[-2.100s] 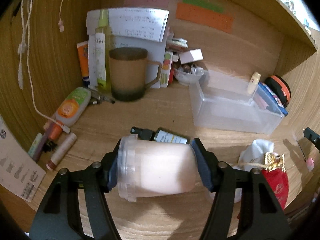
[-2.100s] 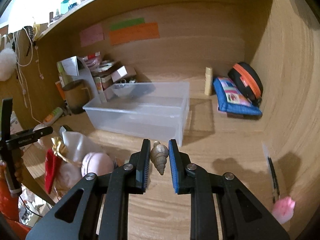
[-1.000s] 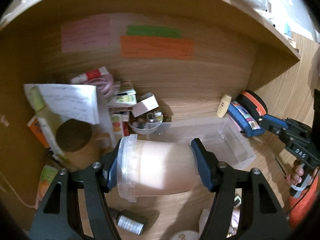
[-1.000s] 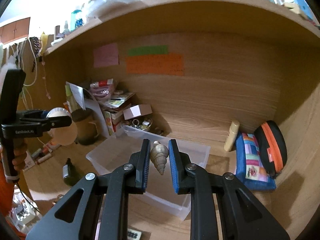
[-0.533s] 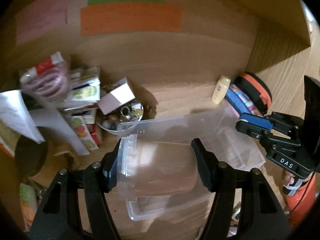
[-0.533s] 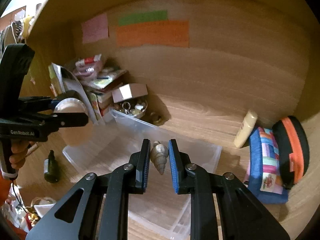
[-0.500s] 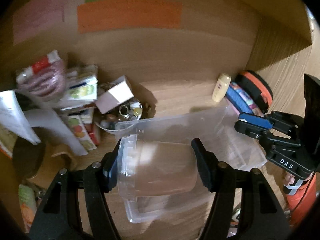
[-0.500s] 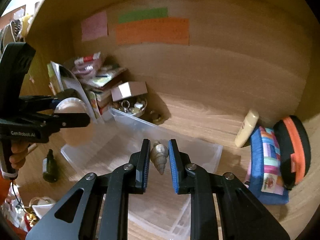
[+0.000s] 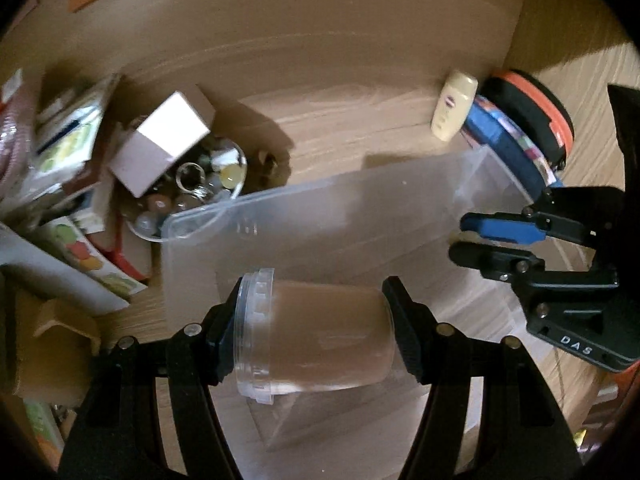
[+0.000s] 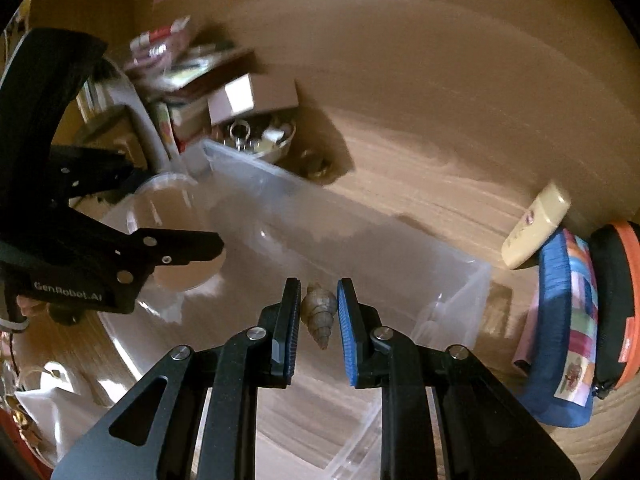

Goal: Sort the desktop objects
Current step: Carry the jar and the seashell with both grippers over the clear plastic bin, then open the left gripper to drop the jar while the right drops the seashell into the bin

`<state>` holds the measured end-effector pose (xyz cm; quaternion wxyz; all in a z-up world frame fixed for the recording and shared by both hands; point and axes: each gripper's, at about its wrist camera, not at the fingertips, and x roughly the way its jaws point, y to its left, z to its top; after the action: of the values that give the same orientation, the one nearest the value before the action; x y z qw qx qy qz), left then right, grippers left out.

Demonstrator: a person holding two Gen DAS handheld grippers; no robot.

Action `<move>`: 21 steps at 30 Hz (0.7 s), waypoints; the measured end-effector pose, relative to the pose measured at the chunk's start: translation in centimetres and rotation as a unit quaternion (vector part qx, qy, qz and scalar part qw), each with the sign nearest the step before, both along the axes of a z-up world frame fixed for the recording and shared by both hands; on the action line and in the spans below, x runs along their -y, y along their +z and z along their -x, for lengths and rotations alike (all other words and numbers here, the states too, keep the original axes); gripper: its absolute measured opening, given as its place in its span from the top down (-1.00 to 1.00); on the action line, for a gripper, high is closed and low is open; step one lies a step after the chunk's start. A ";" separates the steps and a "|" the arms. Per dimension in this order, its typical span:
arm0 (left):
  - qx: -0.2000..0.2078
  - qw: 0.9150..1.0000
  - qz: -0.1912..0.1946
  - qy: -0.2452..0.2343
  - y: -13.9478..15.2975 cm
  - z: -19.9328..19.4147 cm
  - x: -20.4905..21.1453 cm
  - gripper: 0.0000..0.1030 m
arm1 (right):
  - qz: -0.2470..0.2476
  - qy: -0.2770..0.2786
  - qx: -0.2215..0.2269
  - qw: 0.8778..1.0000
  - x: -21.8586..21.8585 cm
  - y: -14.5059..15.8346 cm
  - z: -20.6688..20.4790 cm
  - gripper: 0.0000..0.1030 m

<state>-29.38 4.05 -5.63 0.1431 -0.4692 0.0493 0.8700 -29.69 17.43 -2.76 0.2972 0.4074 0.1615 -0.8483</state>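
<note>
Jar point(image 9: 324, 334) lies sideways at lower centre of my left view, clenched lid-to-base in my left claw point(image 9: 316, 332) above the clear bin point(image 9: 280, 220). My right claw point(image 10: 319, 322) grips a shell point(image 10: 318, 312), tip down, at frame centre over the same bin on the desk point(image 10: 420, 184).

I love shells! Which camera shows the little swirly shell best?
The right wrist view: the spiral shell sits close up, pinched between the right gripper fingers above the clear bin. The left wrist view shows that gripper side-on, but the shell is hidden.
</note>
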 end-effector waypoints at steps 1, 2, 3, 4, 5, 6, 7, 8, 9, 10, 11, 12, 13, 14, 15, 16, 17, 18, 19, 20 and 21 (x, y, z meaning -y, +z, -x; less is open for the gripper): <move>0.002 1.000 0.003 -0.002 -0.2 0.0 -0.1 -0.26 | -0.005 0.005 0.005 1.000 0.2 -0.2 0.1 0.68; 0.005 1.000 0.008 -0.003 -0.5 0.2 -0.4 -0.26 | -0.013 0.009 0.009 1.000 0.4 -0.5 0.2 0.68; 0.010 1.000 0.011 -0.003 -0.7 0.3 -0.5 -0.26 | -0.022 0.012 0.014 1.000 0.6 -0.7 0.3 0.68; 0.014 1.000 0.012 -0.004 -0.9 0.4 -0.6 -0.26 | -0.028 0.016 0.018 0.999 0.7 -0.9 0.4 0.68; 0.018 1.000 0.013 -0.005 -1.1 0.4 -0.7 -0.26 | -0.031 0.019 0.020 0.999 0.8 -0.9 0.4 0.68; 0.022 1.000 0.013 -0.005 -1.3 0.5 -0.7 -0.26 | -0.038 0.022 0.023 0.999 1.0 -1.0 0.3 0.68; 0.020 1.000 0.017 -0.005 -1.3 0.5 -0.7 -0.26 | -0.045 0.024 0.026 0.998 1.1 -1.1 0.3 0.68; 0.019 1.000 0.018 -0.006 -1.3 0.5 -0.7 -0.26 | -0.050 0.027 0.031 0.998 1.3 -1.3 0.3 0.68; 0.019 1.000 0.018 -0.006 -1.3 0.5 -0.8 -0.26 | -0.055 0.030 0.038 0.997 1.4 -1.4 0.3 0.68; 0.020 1.000 0.019 -0.007 -1.3 0.5 -0.8 -0.26 | -0.058 0.033 0.041 0.997 1.5 -1.5 0.3 0.67; 0.020 1.000 0.020 -0.008 -1.3 0.5 -0.9 -0.26 | -0.064 0.035 0.042 0.996 1.6 -1.5 0.3 0.68; 0.020 1.000 0.020 -0.008 -1.3 0.5 -0.9 -0.26 | -0.070 0.037 0.045 0.996 1.8 -1.7 0.3 0.67; 0.020 1.000 0.022 -0.010 -1.3 0.5 -0.9 -0.26 | -0.076 0.038 0.048 0.995 2.0 -1.8 0.3 0.67; 0.019 0.999 0.025 -0.012 -1.3 0.4 -1.0 -0.26 | -0.079 0.040 0.051 0.995 2.1 -1.8 0.3 0.67; 0.021 0.999 0.028 -0.010 -1.3 0.4 -1.0 -0.26 | -0.083 0.042 0.053 0.994 2.2 -1.8 0.2 0.68; 0.021 0.999 0.031 -0.011 -1.3 0.3 -1.1 -0.26 | -0.087 0.043 0.052 0.994 2.2 -1.8 0.1 0.68; 0.018 0.999 0.032 -0.012 -1.2 0.1 -1.1 -0.26 | -0.088 0.041 0.049 0.994 2.3 -1.8 0.2 0.68; 0.014 0.999 0.033 -0.013 -1.1 0.0 -1.1 -0.26 | -0.094 0.041 0.044 0.994 2.4 -1.9 0.1 0.68; 0.012 0.999 0.035 -0.015 -1.1 -0.1 -1.1 -0.26 | -0.099 0.042 0.040 0.993 2.4 -2.0 0.0 0.67; 0.010 0.999 0.037 -0.016 -1.0 -0.2 -1.0 -0.27 | -0.100 0.042 0.037 0.993 2.4 -2.0 -0.1 0.65; 0.009 0.999 0.037 -0.017 -0.9 -0.3 -1.0 -0.28 | -0.099 0.040 0.033 0.994 2.4 -1.8 -0.1 0.53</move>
<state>-29.10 5.02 -6.55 0.1407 -0.4812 0.0882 0.8607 -29.55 14.98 -4.58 0.2940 0.4562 0.2510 -0.8015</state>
